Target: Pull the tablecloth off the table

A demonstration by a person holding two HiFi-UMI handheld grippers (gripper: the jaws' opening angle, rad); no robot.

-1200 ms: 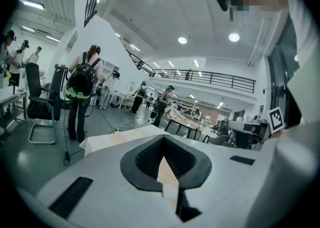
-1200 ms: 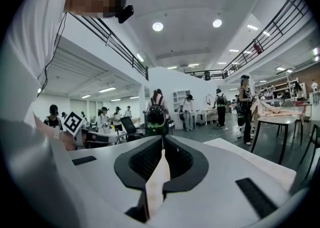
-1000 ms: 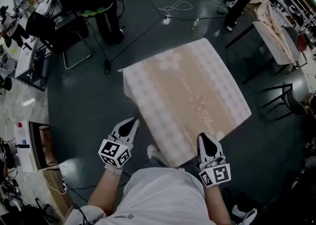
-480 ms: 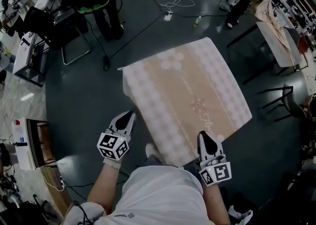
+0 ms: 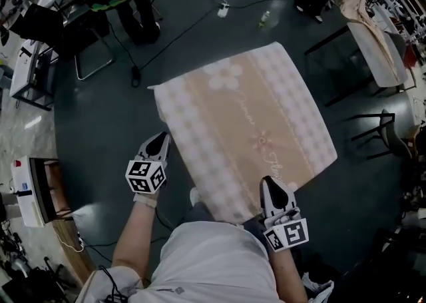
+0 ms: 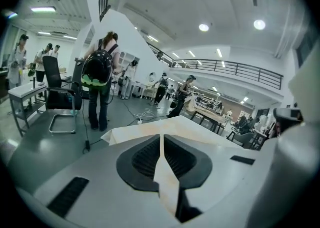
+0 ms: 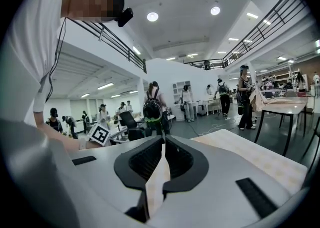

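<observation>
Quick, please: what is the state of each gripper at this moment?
Left gripper: jaws closed on an edge of the beige checked fabric tablecloth.
Right gripper: jaws closed on the same tablecloth, at its near edge.

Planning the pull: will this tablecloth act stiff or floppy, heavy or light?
Likely floppy: the tablecloth hangs down at its edges and folds thin between the left gripper's jaws. Probably light: the right gripper pinches just a thin strip.

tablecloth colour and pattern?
Beige tablecloth: plain centre band with pale flowers, white-checked side borders. Clearest in the head view.
</observation>
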